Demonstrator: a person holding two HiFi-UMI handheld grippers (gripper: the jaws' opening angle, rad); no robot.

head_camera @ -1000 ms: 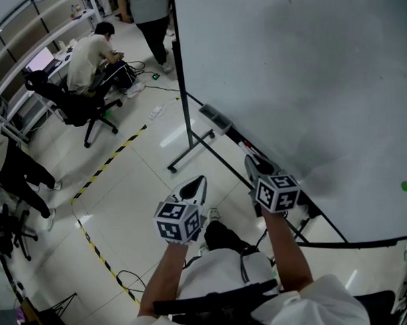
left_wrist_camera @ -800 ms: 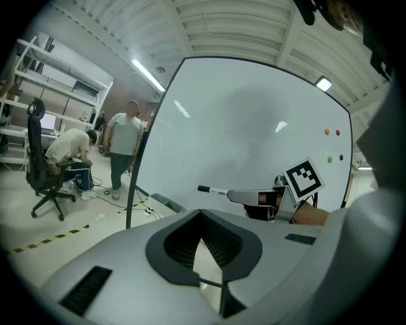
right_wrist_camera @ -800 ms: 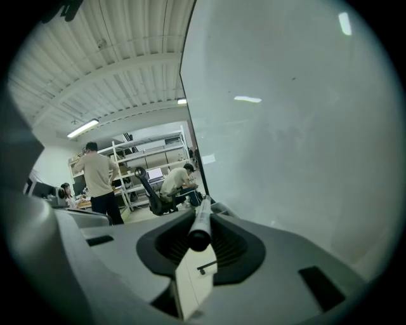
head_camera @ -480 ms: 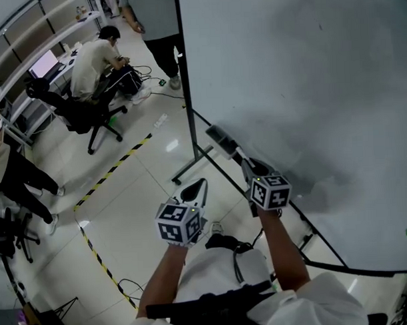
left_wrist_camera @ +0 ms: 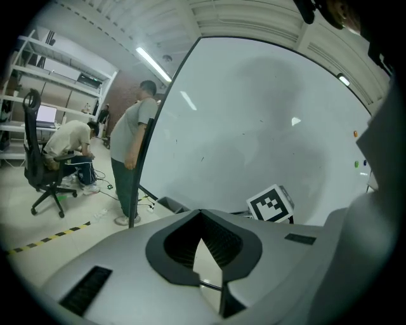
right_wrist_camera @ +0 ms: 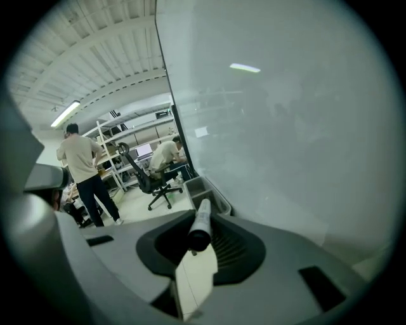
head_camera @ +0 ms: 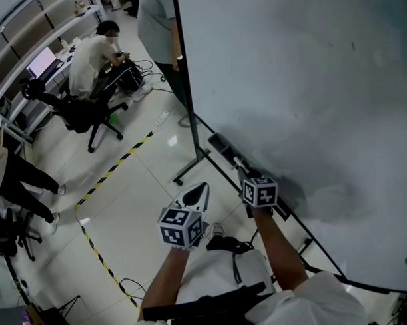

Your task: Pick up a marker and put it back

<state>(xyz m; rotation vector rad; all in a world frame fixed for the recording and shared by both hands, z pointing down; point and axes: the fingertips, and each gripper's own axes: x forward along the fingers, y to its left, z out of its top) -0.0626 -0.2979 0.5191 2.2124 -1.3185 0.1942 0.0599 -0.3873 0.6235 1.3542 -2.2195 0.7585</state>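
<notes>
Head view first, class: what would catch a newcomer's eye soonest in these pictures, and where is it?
The huge white whiteboard fills the upper right. At its lower edge the right gripper is shut on a slim grey marker with a dark end, pointing toward the grey tray. The left gripper hangs empty to its left.

The right gripper (head_camera: 248, 173) is reached far forward on a bare, nearly straight right forearm (head_camera: 280, 250), its jaws clamped on a marker (right_wrist_camera: 201, 222) that points away along them. The left gripper (head_camera: 197, 191) hangs nearer the body and lower, on a bent left forearm (head_camera: 162, 276), its jaws together at the tips with nothing between them.
</notes>
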